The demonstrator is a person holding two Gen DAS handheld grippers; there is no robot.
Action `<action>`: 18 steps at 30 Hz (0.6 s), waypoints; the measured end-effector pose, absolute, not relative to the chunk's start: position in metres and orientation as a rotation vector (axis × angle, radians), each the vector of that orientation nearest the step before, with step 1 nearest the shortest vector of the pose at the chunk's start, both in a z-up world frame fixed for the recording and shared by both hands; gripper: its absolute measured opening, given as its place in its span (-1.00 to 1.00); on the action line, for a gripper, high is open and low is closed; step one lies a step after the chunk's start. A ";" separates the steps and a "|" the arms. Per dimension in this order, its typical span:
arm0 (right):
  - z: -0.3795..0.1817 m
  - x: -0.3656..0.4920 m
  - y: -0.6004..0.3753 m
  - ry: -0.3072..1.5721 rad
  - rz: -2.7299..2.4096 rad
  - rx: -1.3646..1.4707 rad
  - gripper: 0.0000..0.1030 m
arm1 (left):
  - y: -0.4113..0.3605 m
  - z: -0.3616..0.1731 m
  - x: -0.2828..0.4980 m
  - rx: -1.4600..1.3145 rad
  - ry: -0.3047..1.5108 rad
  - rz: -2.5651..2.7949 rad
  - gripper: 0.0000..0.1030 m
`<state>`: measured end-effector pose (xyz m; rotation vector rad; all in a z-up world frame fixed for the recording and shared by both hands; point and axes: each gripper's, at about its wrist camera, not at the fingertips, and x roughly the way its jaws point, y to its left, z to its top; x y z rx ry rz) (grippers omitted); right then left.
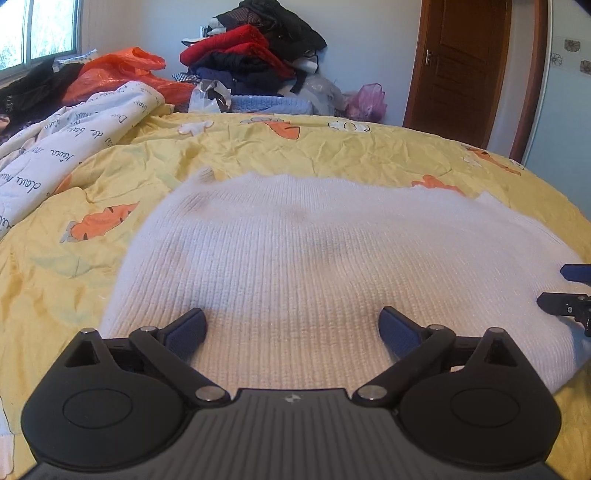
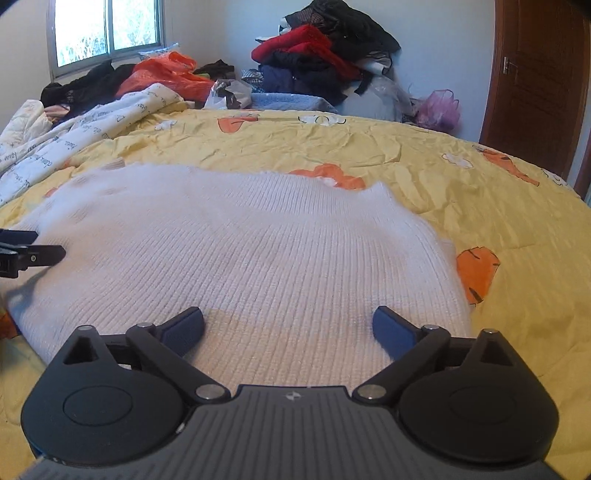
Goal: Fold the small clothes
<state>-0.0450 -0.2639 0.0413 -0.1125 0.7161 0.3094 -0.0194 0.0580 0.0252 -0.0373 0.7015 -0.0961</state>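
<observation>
A white ribbed knit garment (image 1: 303, 254) lies spread flat on the yellow carrot-print bedspread (image 1: 332, 147). My left gripper (image 1: 293, 326) is open, its blue pads wide apart over the garment's near edge, holding nothing. The garment also shows in the right wrist view (image 2: 251, 251) on the same bedspread (image 2: 443, 177). My right gripper (image 2: 288, 325) is open and empty over the near edge too. The right gripper's fingertips (image 1: 569, 291) show at the right edge of the left wrist view; the left gripper's fingertips (image 2: 33, 251) show at the left edge of the right wrist view.
A white quilt with script print (image 1: 66, 147) is bunched at the left. A pile of red and dark clothes (image 1: 258, 55) and an orange plastic bag (image 1: 122, 70) sit beyond the bed. A brown door (image 1: 465, 70) stands at the right. A window (image 2: 107, 29) is at the far left.
</observation>
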 end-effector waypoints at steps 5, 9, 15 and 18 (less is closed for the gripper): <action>0.062 -0.064 -0.261 0.671 0.290 -0.092 0.83 | 0.076 0.048 -0.071 -0.139 0.596 -0.028 0.95; 0.077 -0.097 -0.266 0.550 0.334 0.019 0.92 | 0.113 0.043 -0.110 -0.471 0.596 0.054 0.95; 0.057 -0.101 -0.240 0.574 0.384 0.005 0.93 | 0.156 0.016 -0.112 -0.886 0.628 0.143 0.95; 0.047 -0.097 -0.226 0.607 0.400 -0.032 0.99 | 0.160 0.015 -0.098 -0.917 0.620 0.159 0.93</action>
